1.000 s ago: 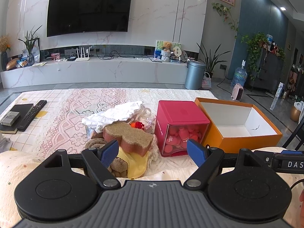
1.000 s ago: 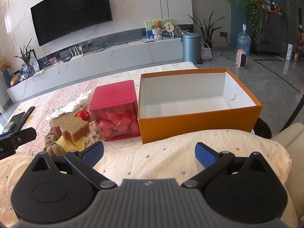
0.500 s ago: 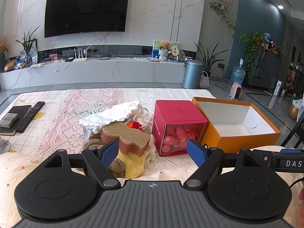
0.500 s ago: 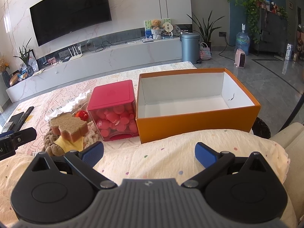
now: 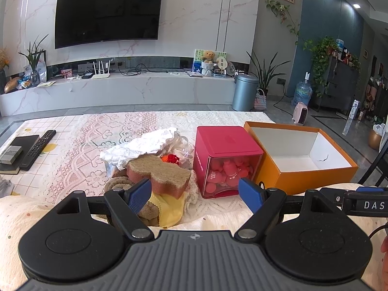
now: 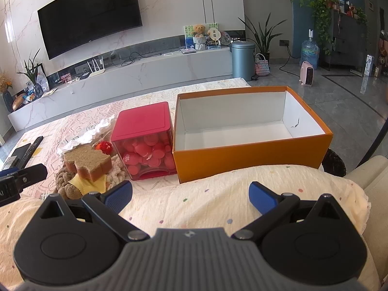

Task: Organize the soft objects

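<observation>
Bright daylit room, sharp focus, soft shadows, fisheye-curved edges

A home living room

We see a wall-mounted television [image 5: 106, 14] at 11 o'clock above a marble media console [image 5: 121, 92], houseplants [image 5: 266, 72] at 1 o'clock, and a lace-covered tabletop [image 5: 84, 140].

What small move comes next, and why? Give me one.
Probably ease the left gripper forward and down onto the brown sponge topping the pile. Both grippers are open and empty, the sponge lies just beyond the left one's fingers, and the orange box stands open with nothing inside.
</observation>
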The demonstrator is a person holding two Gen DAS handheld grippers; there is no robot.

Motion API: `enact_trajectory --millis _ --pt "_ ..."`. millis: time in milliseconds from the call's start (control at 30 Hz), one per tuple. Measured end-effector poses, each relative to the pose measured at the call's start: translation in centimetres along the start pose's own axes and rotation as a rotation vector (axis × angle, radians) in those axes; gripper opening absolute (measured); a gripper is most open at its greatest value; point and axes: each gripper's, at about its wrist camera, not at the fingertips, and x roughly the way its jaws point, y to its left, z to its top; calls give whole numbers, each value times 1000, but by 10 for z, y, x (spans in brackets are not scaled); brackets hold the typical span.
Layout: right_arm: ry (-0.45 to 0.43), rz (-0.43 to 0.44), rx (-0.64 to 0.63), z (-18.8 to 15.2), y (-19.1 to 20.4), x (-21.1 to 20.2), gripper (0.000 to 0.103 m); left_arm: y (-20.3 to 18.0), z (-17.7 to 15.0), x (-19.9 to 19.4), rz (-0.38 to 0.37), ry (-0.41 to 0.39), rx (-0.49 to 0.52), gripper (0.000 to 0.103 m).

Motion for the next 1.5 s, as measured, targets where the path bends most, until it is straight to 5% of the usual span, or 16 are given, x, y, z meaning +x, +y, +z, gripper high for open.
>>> enact_trajectory --millis 300,667,1100,1367,1500 --pt "-137 16 -132 -4 20 2 100 19 -7 9 -5 29 -7 80" --pt "32 259 -248 7 66 55 69 63 -15 35 -21 147 -86 51" --pt "111 396 -560 26 158 138 67 126 -5 101 11 307 -260 51" --pt "154 409 -718 37 198 187 67 145 -8 132 16 369 -295 51" --pt "189 409 -778 40 207 209 68 154 -13 143 7 386 -349 64"
